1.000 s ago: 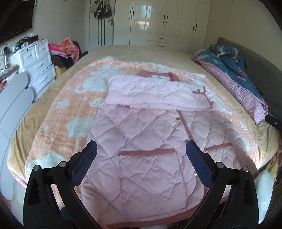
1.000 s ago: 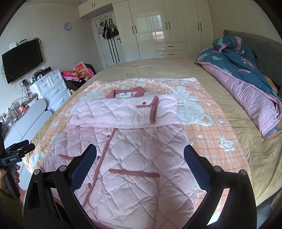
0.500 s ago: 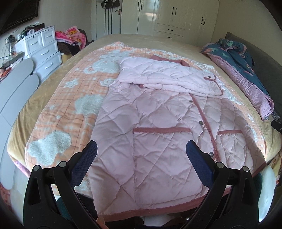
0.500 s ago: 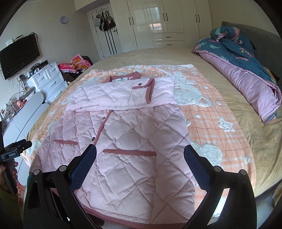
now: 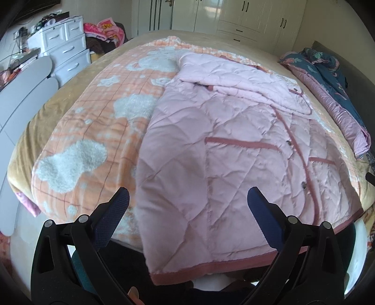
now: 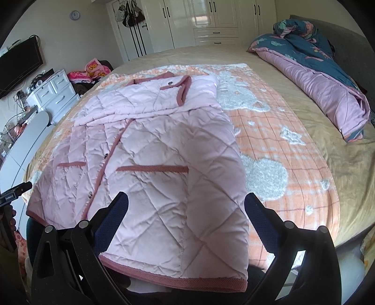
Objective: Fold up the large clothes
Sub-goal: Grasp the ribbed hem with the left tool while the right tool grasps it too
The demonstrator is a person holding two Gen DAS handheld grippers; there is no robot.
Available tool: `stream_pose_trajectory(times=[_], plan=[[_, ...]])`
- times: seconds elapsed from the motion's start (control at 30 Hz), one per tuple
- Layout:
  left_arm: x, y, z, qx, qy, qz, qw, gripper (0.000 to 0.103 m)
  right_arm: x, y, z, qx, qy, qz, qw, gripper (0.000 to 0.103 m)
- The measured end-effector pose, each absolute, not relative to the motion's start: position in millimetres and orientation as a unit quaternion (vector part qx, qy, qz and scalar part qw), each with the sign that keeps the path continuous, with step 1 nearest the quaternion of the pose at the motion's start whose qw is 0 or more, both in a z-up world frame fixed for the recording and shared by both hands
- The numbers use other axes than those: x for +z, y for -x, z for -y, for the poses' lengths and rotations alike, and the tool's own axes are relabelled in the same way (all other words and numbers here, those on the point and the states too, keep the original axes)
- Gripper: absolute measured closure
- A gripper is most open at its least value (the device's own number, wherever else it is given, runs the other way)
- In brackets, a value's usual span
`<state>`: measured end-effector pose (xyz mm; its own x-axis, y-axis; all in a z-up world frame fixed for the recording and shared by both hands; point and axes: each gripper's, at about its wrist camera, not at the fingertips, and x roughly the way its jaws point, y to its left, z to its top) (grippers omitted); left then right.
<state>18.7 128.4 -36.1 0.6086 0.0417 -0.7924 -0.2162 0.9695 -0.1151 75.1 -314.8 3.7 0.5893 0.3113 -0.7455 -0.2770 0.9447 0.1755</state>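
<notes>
A pale pink quilted coat with dusty-rose trim lies front-up on an orange-and-white checked fleece blanket near the foot end of a wide bed with a tan cover, its hem hanging just over the bed's near edge. Both sleeves are folded across the chest, forming a flat band below the rose collar, and a buttoned cuff lies on top. Two rose pocket welts cross the lower front, one on each side of the button placket. The left hand-held gripper hangs above the coat's hem corner with its dark blue padded fingers spread wide and nothing between them. The right hand-held gripper is likewise wide open and empty, poised over the opposite hem corner, its blue fingers straddling the quilted cloth without touching it. In the right wrist view the left tool and the hand holding it show at the far left edge. Along the bed's far side lies a rolled duvet, teal patterned outside and mauve inside. Beside the bed stands a white chest of drawers, with a heap of bright pink clothes near it. White wardrobe doors fill the back wall, and a black television hangs to the left.
</notes>
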Motion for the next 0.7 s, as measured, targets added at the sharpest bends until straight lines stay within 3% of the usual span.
stream_pose_trajectory(times=[0.07, 0.1, 0.23, 0.33, 0.7], plan=[[-42, -15, -134, 0.076, 0.102, -0.44, 0.889, 0.009, -1, -75, 317, 0.163, -0.024, -0.426, 0.89, 0.004], [-44, -12, -137, 0.077, 0.103, -0.441, 0.888, 0.014, -3, -74, 318, 0.162, -0.025, -0.428, 0.889, 0.004], [-55, 0, -148, 0.073, 0.119, -0.449, 0.883, 0.045, -8, -74, 322, 0.16, -0.028, -0.433, 0.887, 0.004], [-65, 11, -159, 0.06, 0.148, -0.457, 0.875, 0.061, -12, -72, 325, 0.159, -0.032, -0.436, 0.885, 0.004], [-85, 19, -154, 0.022, 0.175, -0.474, 0.862, 0.066, -39, -60, 344, 0.151, -0.053, -0.467, 0.87, 0.004]])
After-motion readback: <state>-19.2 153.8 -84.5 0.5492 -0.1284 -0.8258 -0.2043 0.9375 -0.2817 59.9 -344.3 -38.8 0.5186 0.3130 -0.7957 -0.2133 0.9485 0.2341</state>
